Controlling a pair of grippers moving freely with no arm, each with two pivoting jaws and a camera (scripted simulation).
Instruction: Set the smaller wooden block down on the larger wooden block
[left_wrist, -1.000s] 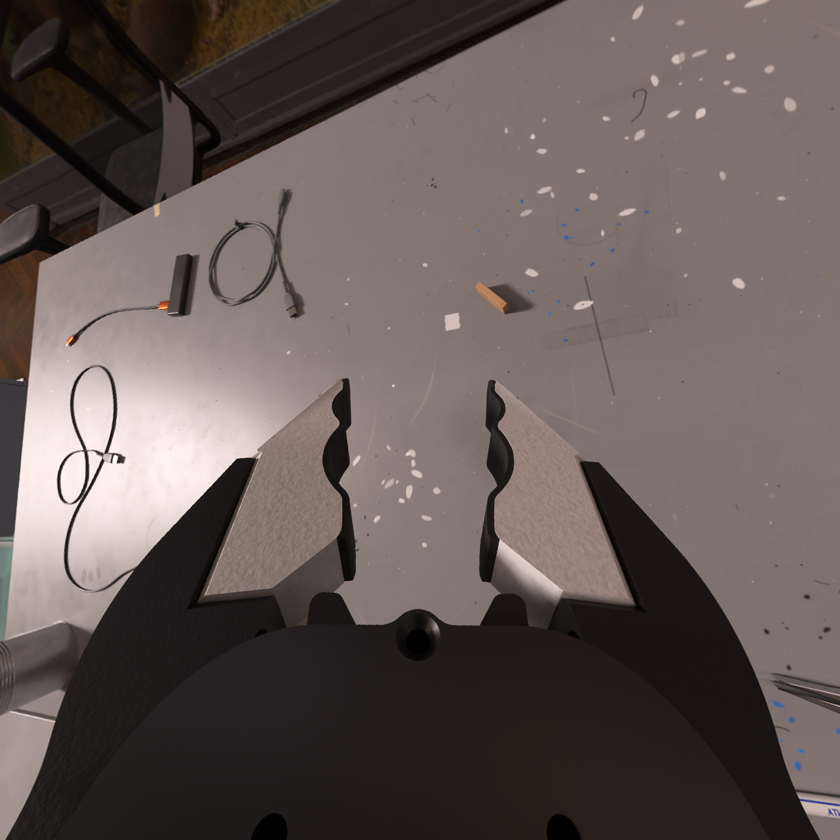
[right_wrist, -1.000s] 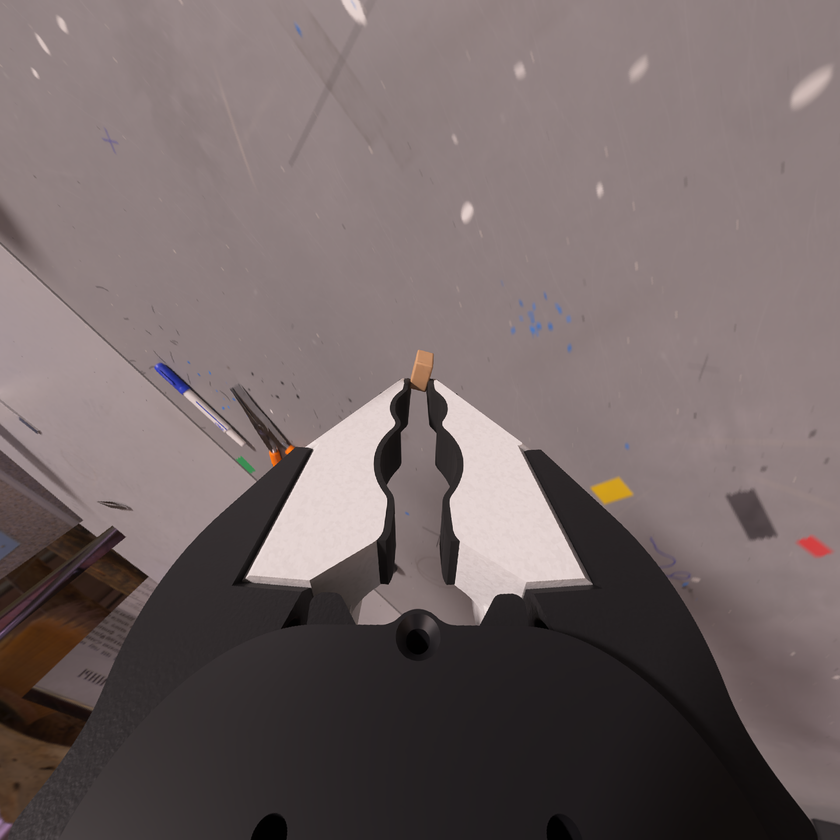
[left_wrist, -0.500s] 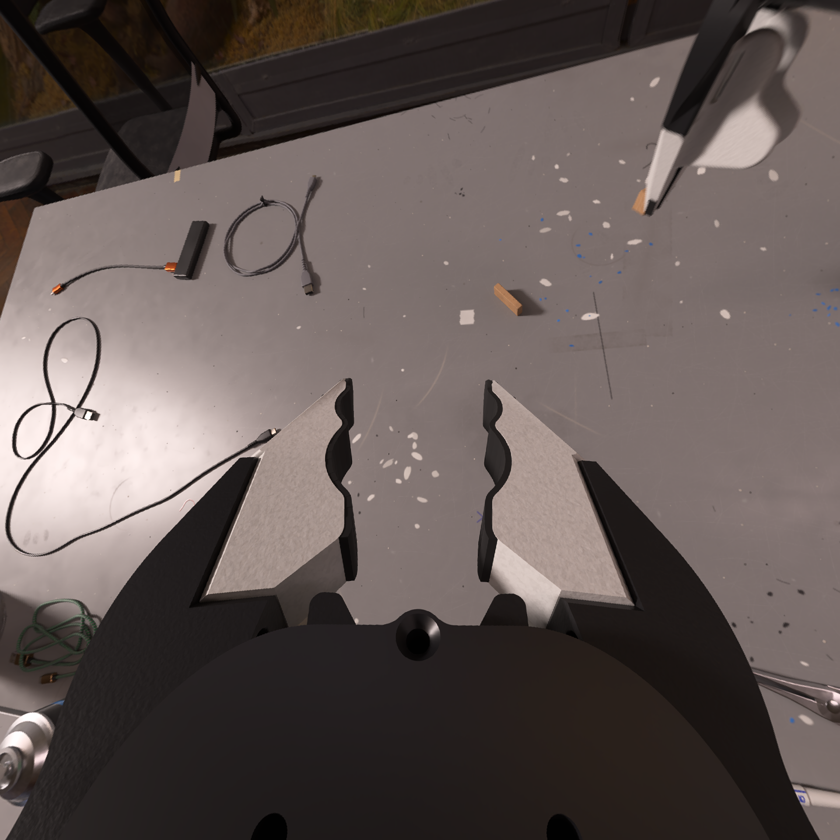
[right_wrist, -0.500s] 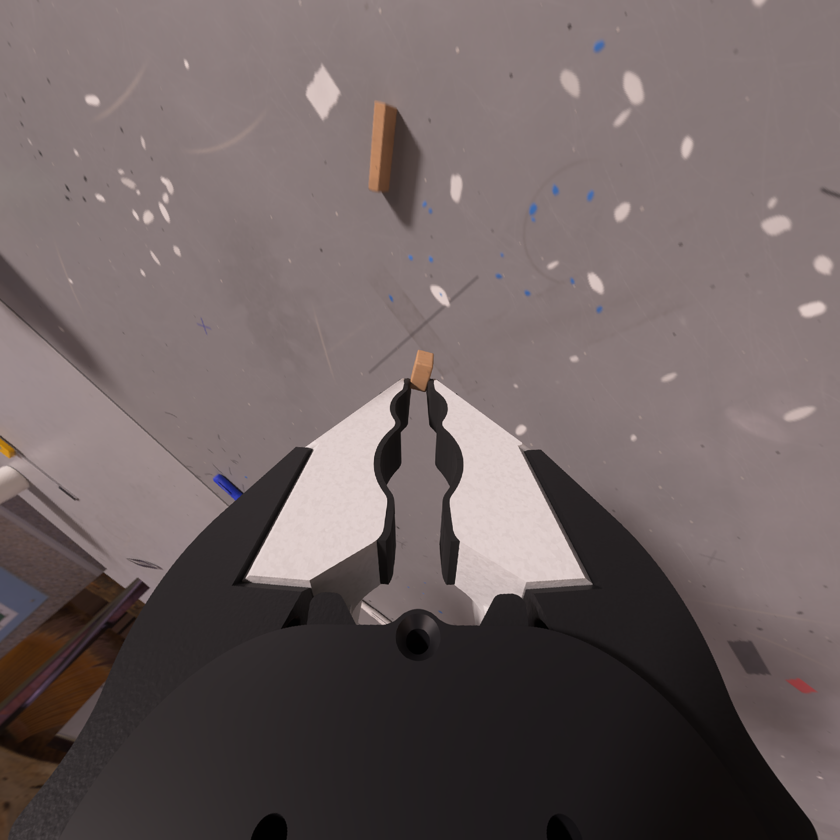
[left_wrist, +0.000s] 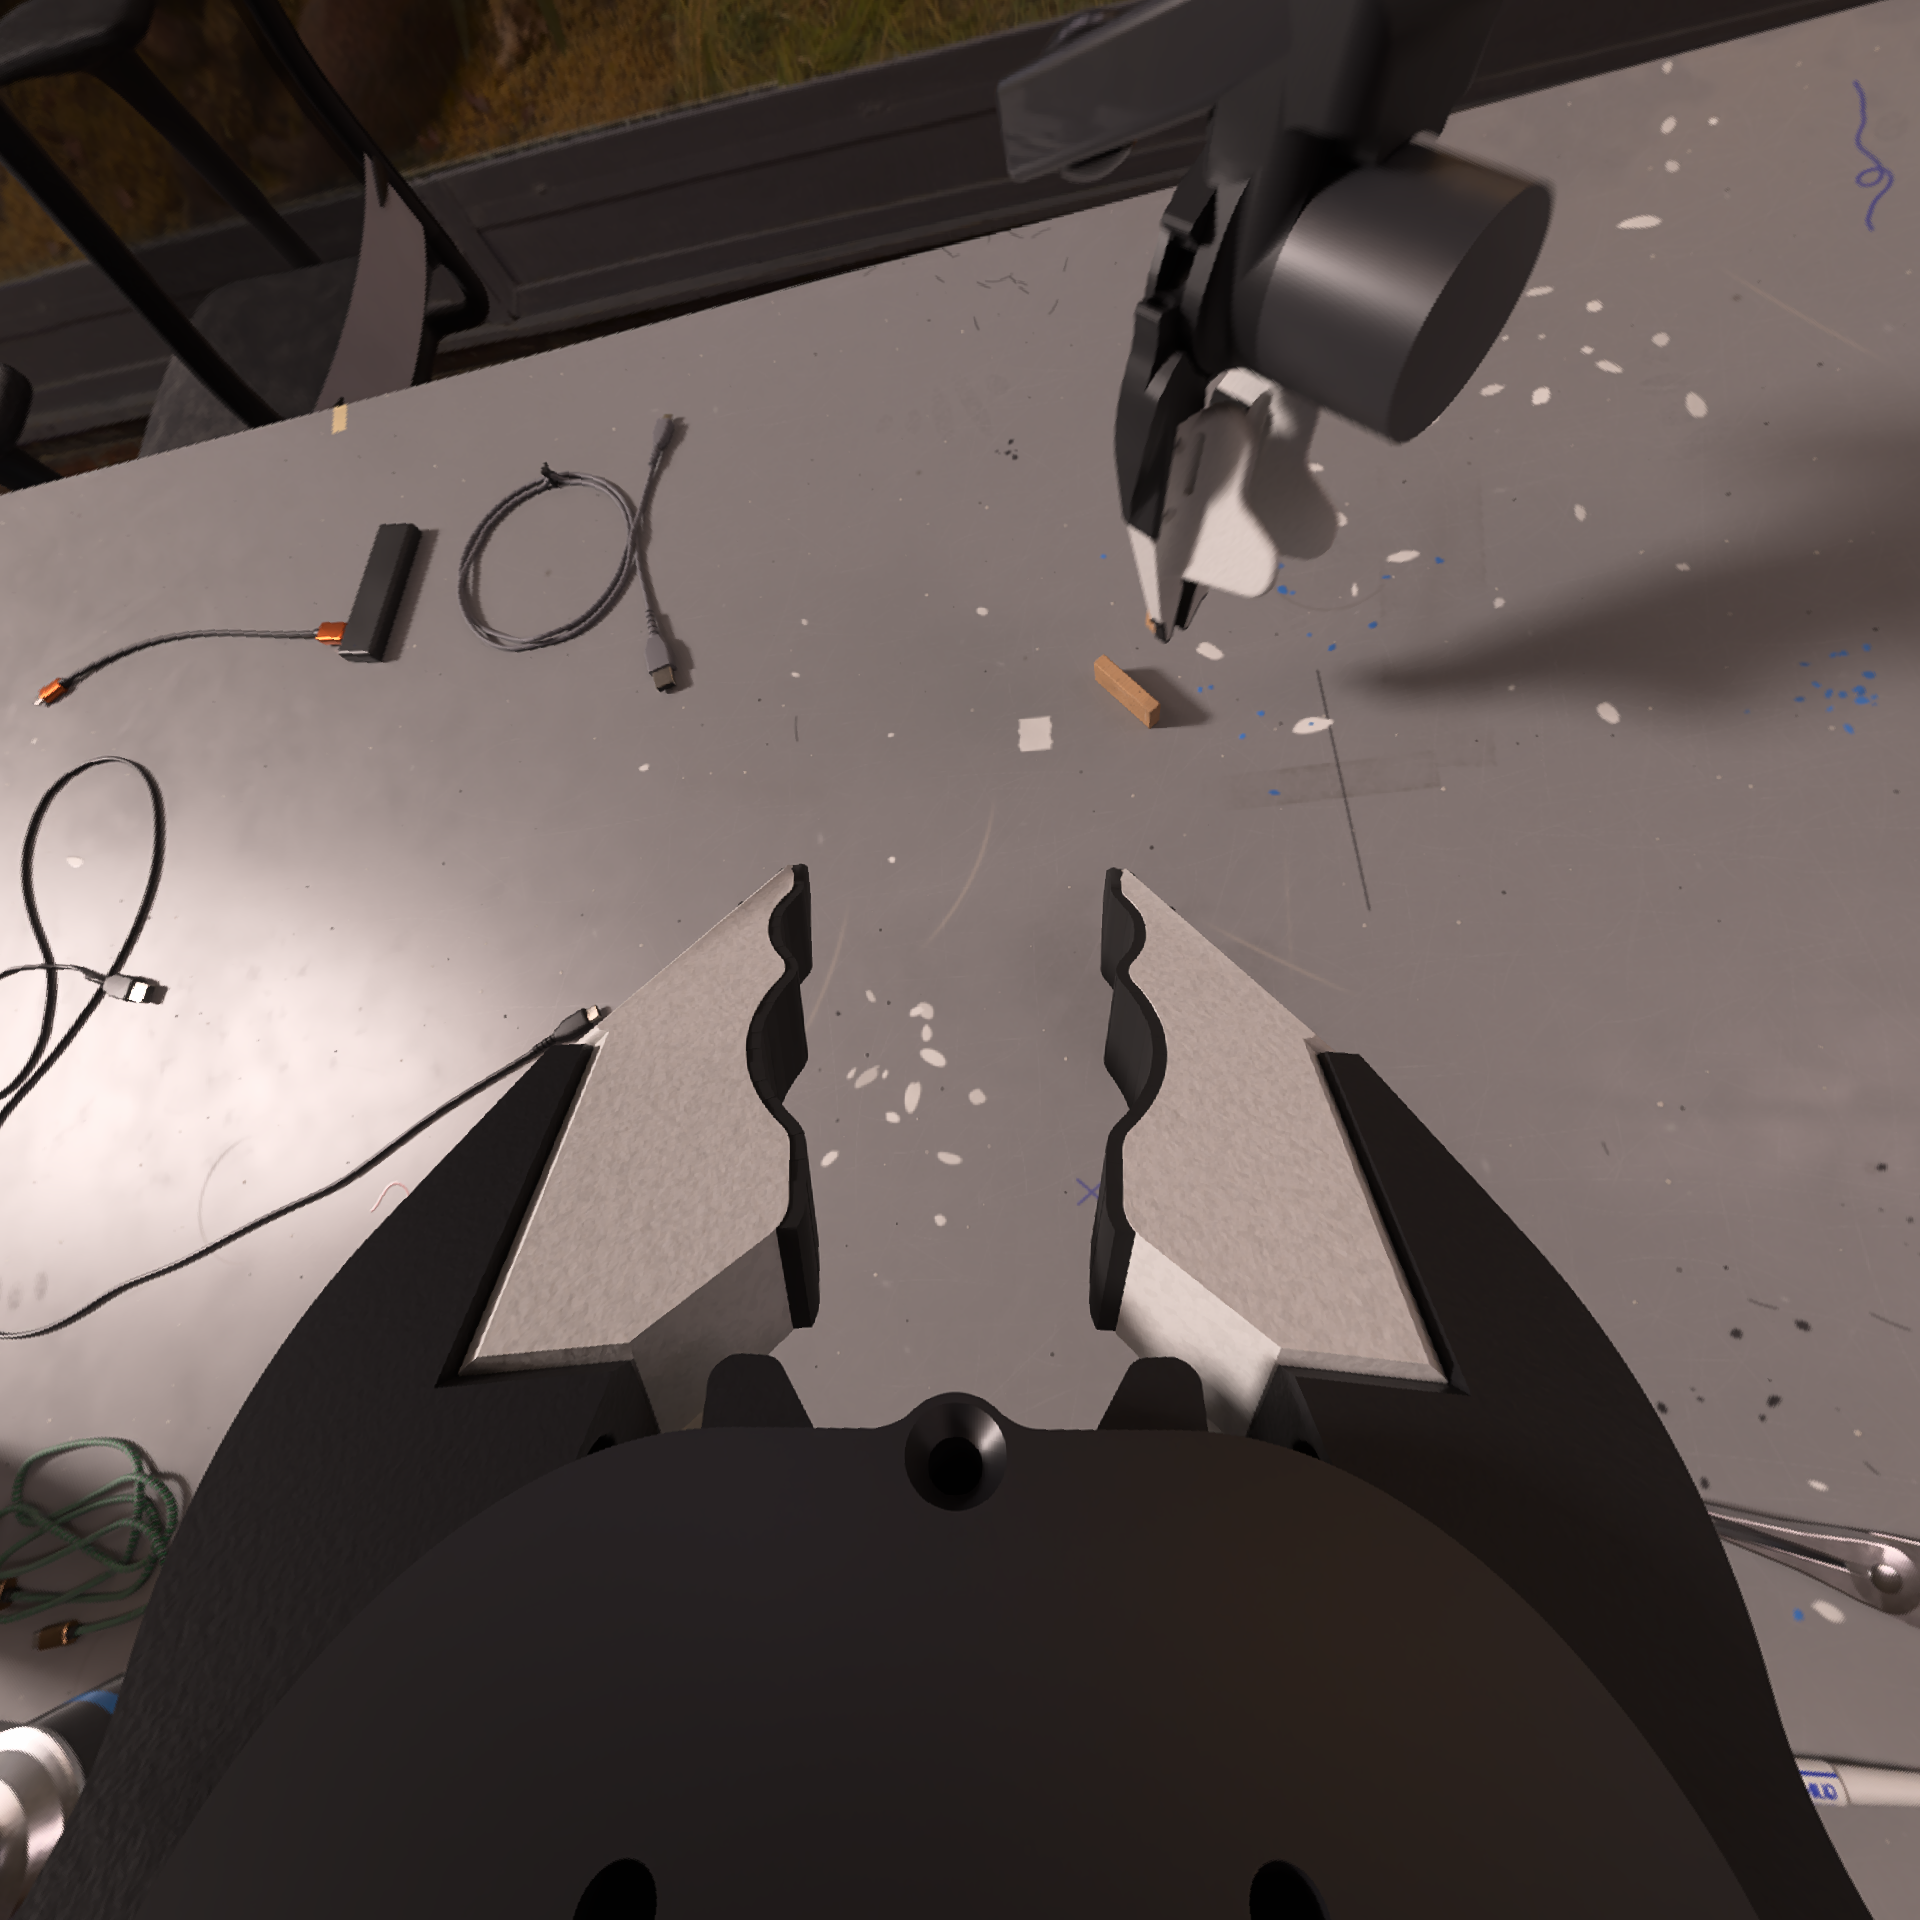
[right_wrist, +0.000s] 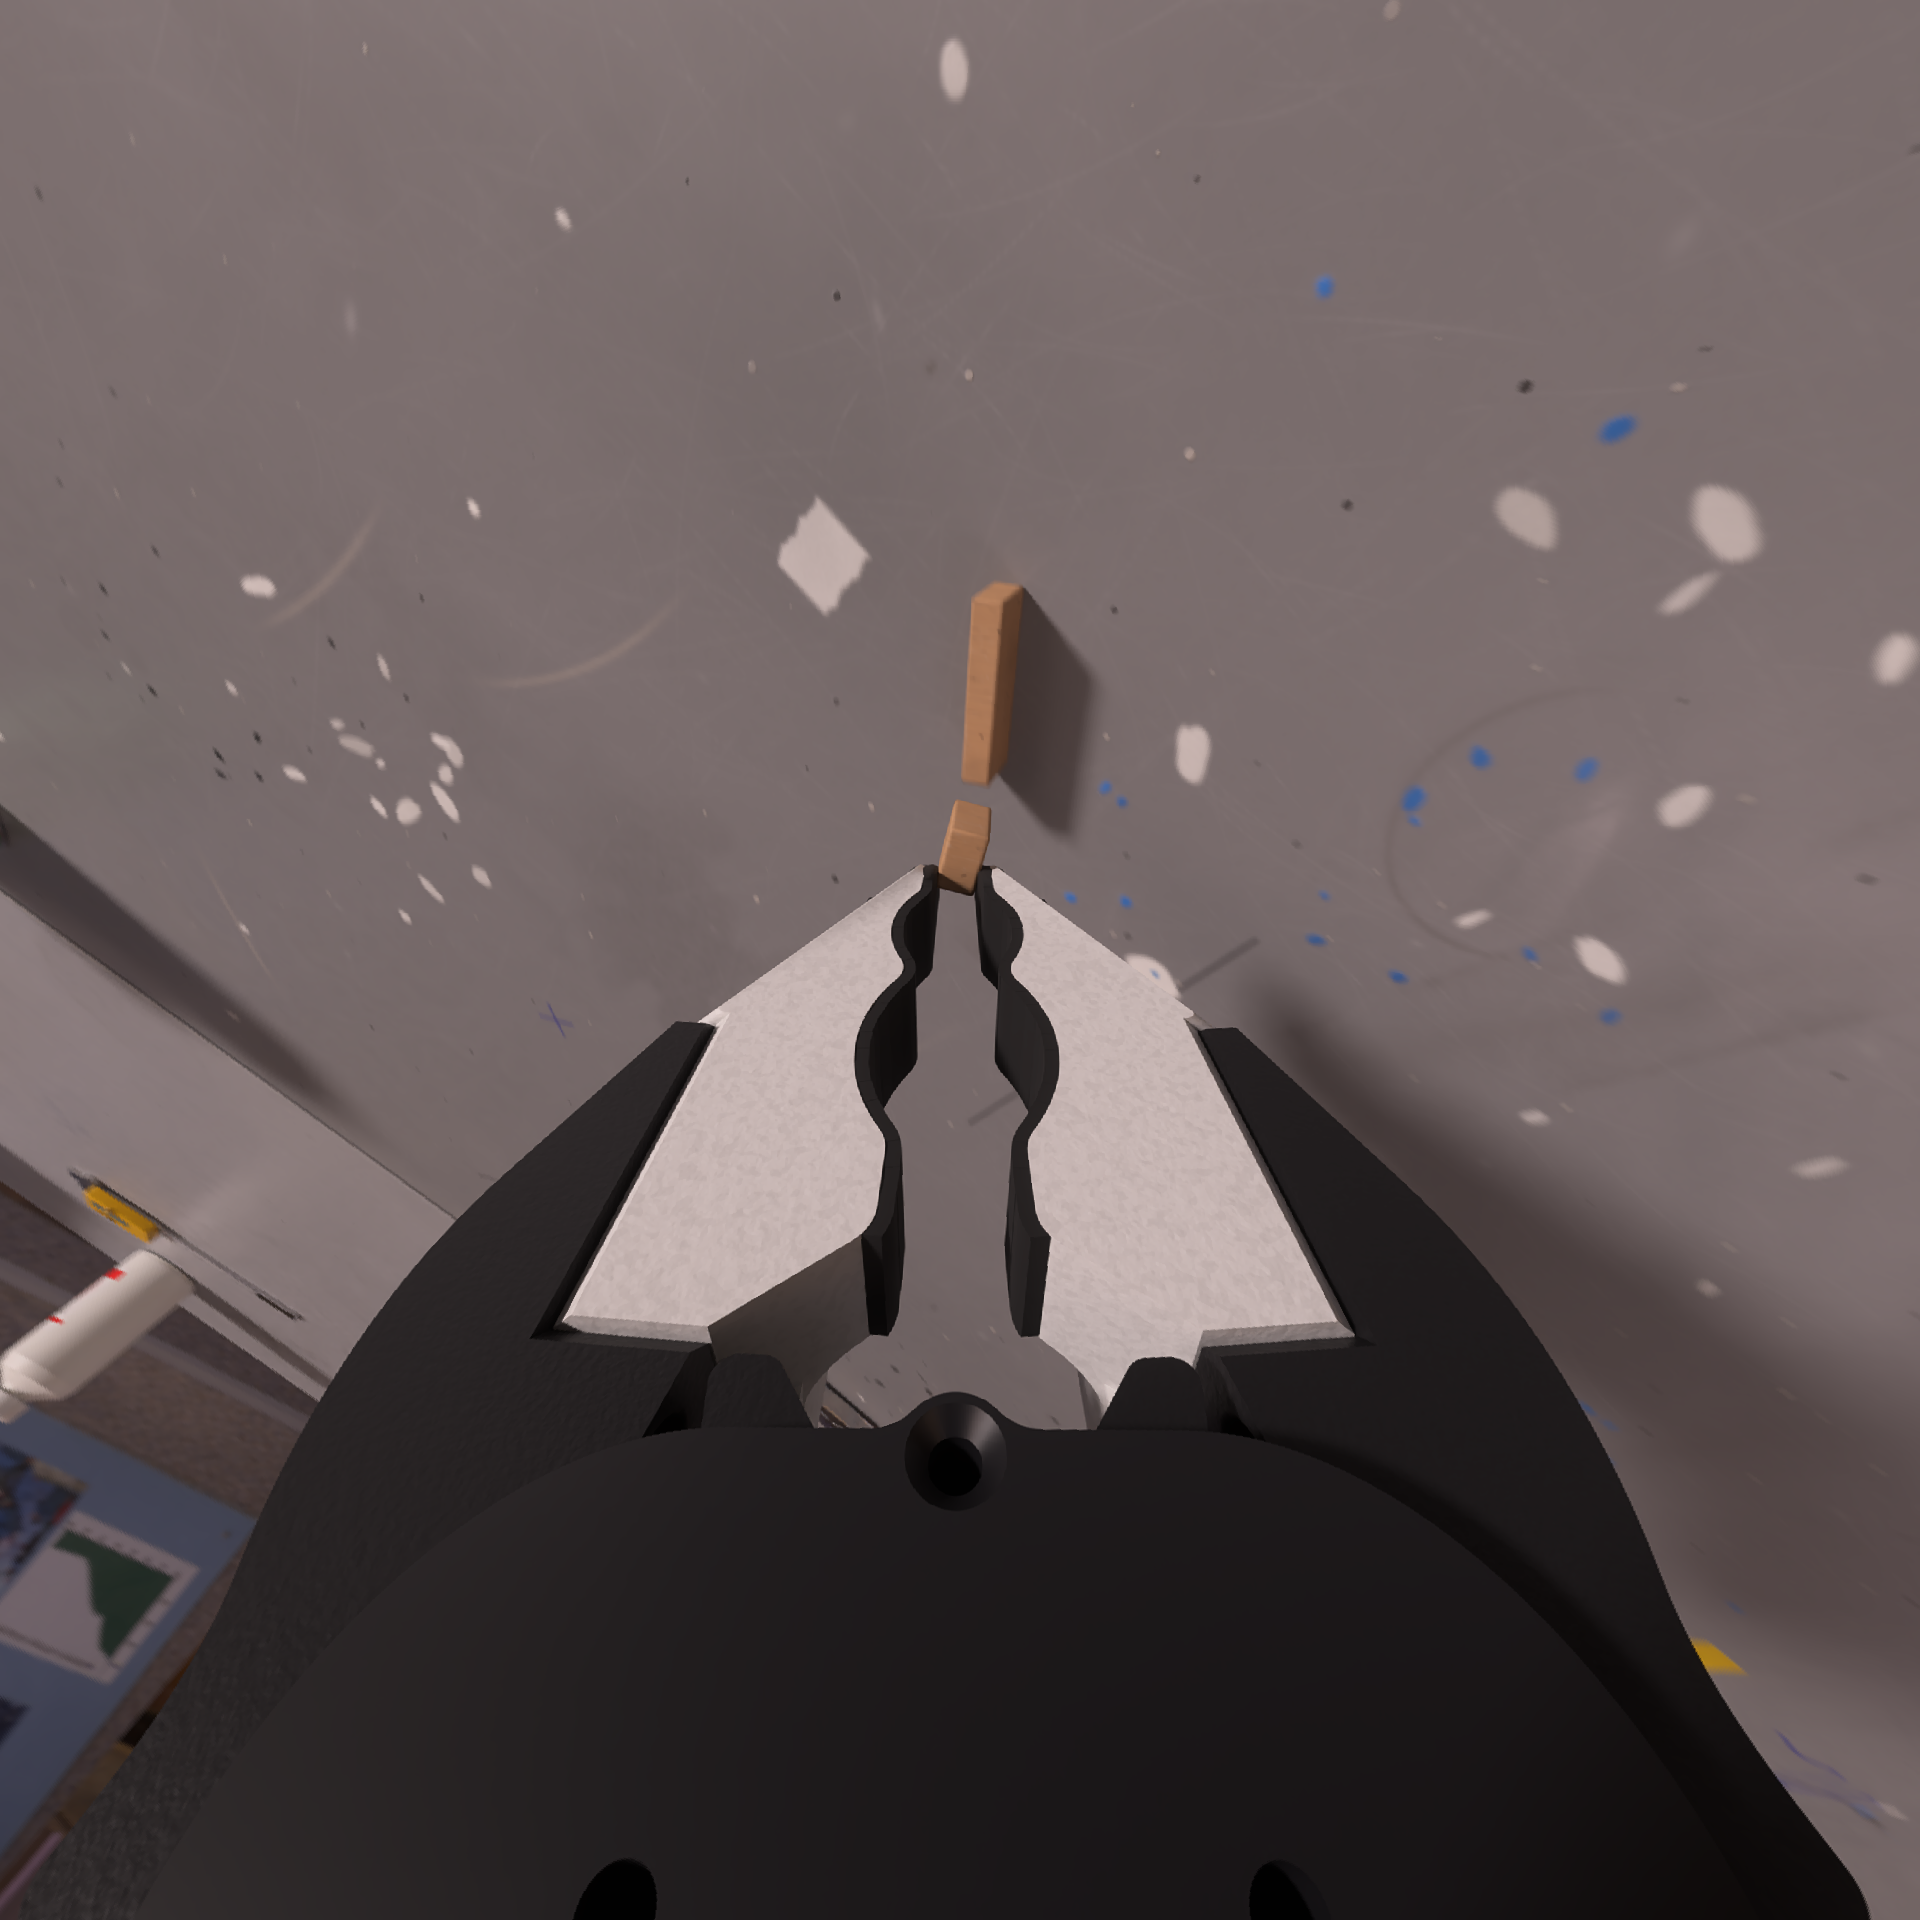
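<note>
Grey speckled table (left_wrist: 1558, 1039), larger wooden block (left_wrist: 1126, 690) lying on it, coiled cables (left_wrist: 566, 566), white paper scrap (left_wrist: 1035, 734)

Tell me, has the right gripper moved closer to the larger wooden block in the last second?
Yes. The right gripper, shut on the smaller wooden block, has closed in on the larger wooden block, which lies unmoved by the white paper scrap.

Grey paint-speckled table (left_wrist: 935, 520); black chair (left_wrist: 312, 260) behind.

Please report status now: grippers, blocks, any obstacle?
Right gripper shut on smaller block, short of larger block. Left gripper open, empty. Path clear.
</note>
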